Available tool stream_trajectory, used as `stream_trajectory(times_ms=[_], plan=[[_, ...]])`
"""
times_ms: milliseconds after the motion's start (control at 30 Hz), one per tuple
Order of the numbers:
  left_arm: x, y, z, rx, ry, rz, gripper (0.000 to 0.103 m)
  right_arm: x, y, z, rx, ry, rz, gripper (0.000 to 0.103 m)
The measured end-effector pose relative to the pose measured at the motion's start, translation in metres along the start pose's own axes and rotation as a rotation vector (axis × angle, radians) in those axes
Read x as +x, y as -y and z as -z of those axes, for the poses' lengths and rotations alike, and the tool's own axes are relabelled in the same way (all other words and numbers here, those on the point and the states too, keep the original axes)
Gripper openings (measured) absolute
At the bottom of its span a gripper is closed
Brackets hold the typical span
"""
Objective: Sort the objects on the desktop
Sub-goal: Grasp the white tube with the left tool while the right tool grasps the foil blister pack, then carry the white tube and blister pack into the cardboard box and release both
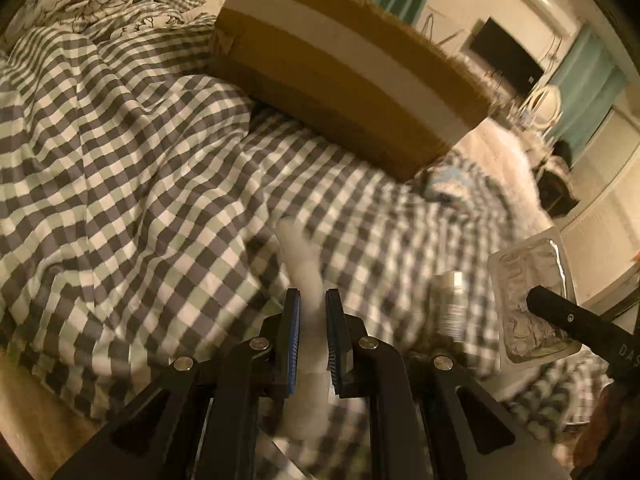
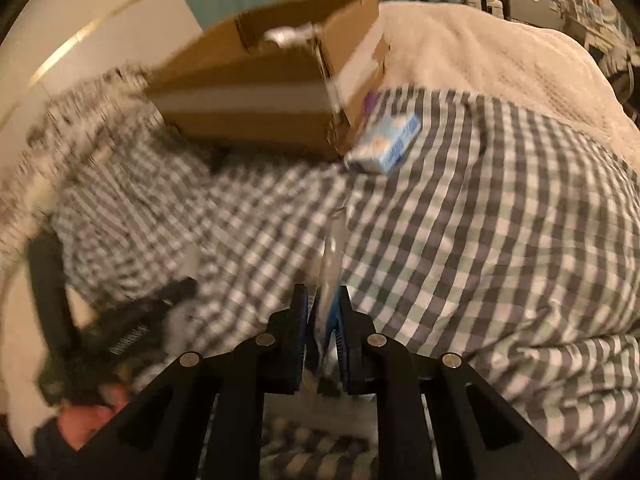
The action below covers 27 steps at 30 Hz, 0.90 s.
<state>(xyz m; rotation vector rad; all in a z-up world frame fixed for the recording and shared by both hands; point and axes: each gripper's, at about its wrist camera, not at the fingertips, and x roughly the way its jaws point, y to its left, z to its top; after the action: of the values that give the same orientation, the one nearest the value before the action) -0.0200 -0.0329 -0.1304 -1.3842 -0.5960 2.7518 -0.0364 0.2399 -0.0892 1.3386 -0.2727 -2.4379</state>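
Note:
My left gripper (image 1: 313, 300) is shut on a white tube-like object (image 1: 304, 268), held above the checked bedcover. My right gripper (image 2: 323, 300) is shut on a clear plastic packet (image 2: 330, 256) seen edge-on; the same packet (image 1: 530, 300) shows flat in the left wrist view at the right, with the right gripper's finger (image 1: 568, 316) on it. An open cardboard box (image 1: 344, 68) stands on the bed ahead; it also shows in the right wrist view (image 2: 256, 92), with something pale inside. A small blue and white box (image 2: 386, 144) lies by its right corner.
A small silver and white can (image 1: 450, 304) lies on the checked bedcover (image 1: 140, 168) near the packet. A cream blanket (image 2: 500, 56) covers the bed's far right. The left gripper and hand (image 2: 100, 360) show at the lower left of the right wrist view.

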Motion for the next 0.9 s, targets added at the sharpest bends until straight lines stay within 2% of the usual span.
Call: stream_trajectory(times_ms=[167,333,467,600,733,900], plan=[[-0.034,0.008,-0.002,0.037,0.045,0.007,0.012,-0.040,-0.016,0.003,-0.036,0.070,0.016,0.012],[-0.069,0.014,-0.012,0.045,0.094,0.028,0.012,-0.070,-0.022,0.004,-0.034,0.090,-0.010,0.012],[-0.097,0.024,-0.037,0.052,0.154,0.042,0.012,-0.090,-0.029,-0.007,-0.049,0.112,-0.033,0.012],[-0.119,0.045,-0.072,0.109,0.219,0.017,0.012,-0.107,-0.037,-0.039,-0.075,0.143,-0.049,0.012],[-0.126,0.068,-0.113,0.158,0.264,0.036,0.012,-0.116,-0.051,-0.083,-0.114,0.179,-0.061,0.012],[-0.118,0.092,-0.165,0.194,0.302,0.017,0.012,-0.097,-0.072,-0.145,-0.132,0.181,-0.081,0.012]])
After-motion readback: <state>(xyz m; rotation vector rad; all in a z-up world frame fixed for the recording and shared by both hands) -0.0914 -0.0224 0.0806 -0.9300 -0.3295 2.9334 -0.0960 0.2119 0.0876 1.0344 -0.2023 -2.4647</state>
